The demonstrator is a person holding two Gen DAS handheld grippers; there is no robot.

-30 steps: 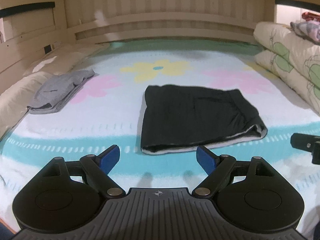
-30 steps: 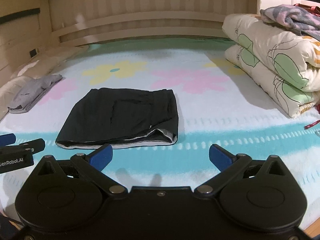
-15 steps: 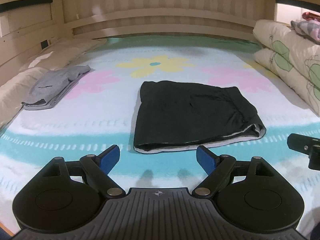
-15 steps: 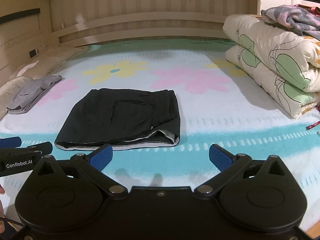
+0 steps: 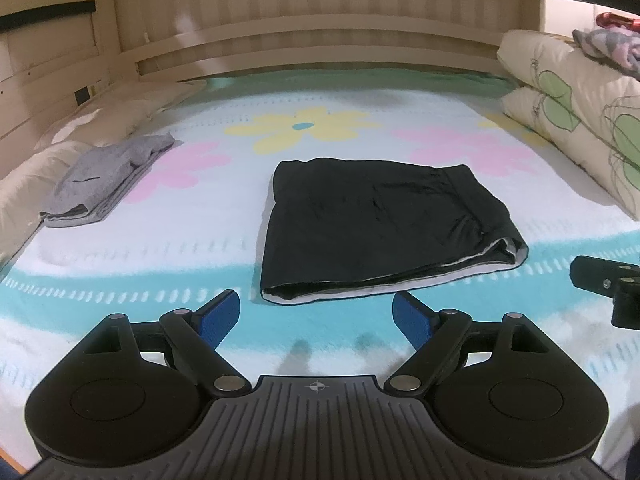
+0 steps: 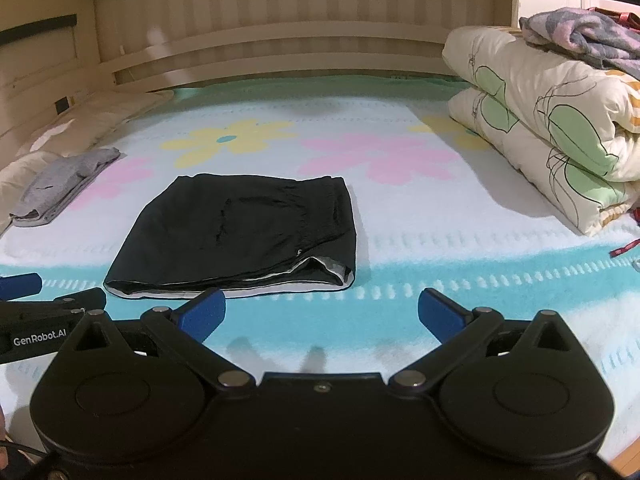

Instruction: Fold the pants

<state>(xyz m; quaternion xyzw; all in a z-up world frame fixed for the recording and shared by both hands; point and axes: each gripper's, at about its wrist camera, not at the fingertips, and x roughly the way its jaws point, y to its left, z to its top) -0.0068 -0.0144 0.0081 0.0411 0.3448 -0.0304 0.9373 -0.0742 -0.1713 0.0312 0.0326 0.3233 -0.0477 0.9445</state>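
At the frame's left we see folded grey pants (image 5: 106, 178) on the bed (image 5: 360, 120); mid-frame lie folded black shorts (image 5: 384, 224). Our left hand-held gripper (image 5: 316, 314) and right hand-held gripper (image 6: 322, 314) hover below, fingers apart, gripping nothing.

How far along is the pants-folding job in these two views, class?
Done: the black pants lie folded into a flat rectangle on the flowered bedsheet, and a folded grey garment sits off to the left. In hand: nothing; the left hand-held gripper and right hand-held gripper are both open, short of the pants' near edge. Left: possibly one more fold, or moving the pants aside.
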